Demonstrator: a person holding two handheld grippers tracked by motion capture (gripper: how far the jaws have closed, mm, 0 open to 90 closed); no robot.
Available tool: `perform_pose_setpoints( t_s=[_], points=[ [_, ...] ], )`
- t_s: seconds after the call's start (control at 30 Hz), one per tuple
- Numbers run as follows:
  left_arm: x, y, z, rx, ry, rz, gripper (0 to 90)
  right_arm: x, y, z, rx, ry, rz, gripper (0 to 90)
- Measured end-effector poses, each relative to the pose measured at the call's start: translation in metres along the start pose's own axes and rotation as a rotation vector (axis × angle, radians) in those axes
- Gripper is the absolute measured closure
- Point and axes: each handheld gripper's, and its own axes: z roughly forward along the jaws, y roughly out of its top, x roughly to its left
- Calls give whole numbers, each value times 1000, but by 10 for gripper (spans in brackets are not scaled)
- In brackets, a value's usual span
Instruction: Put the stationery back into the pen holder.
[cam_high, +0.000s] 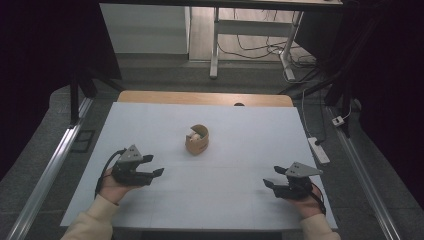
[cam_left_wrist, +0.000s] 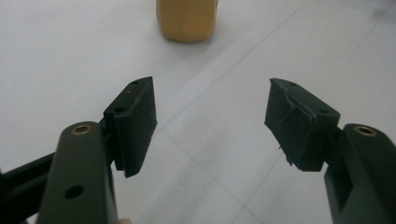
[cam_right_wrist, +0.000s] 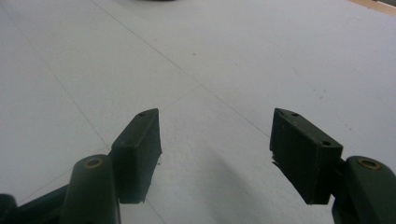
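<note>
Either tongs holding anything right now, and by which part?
Nothing held. Left tongs and right tongs are open and empty; the brown container sits untouched.

The desk (cam_high: 210, 97) has a wooden top that shows as a bare strip along its far edge, and the rest is covered by a white sheet (cam_high: 240, 195) crossed by faint straight lines. One thing lies directly on the sheet: a small tan wooden container (cam_high: 197, 139), open at the top with something pale inside. It stands ahead of the left claw (cam_high: 153, 165) and slightly to that claw's right, well apart from it, and farther off ahead and to the left of the right claw (cam_high: 274, 176). Both claws hang low over bare white sheet.
</note>
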Motion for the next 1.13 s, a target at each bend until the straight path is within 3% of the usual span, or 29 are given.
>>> perform_pose_setpoints(
  t_s=[0.17,0.33,0.67,1.13],
  points=[
    [-1,-18,-2,20,4,-18,332,-1,-1,0,6,-5,-8,333],
    [2,-24,-3,32,19,-24,328,-4,-4,0,15,-10,-6,331],
    [10,-26,-1,18,38,-37,327,-6,-4,-2,13,-20,-2,329],
    [9,-25,1,28,28,-13,325,-5,-5,-2,18,-21,-10,318]
  ],
)
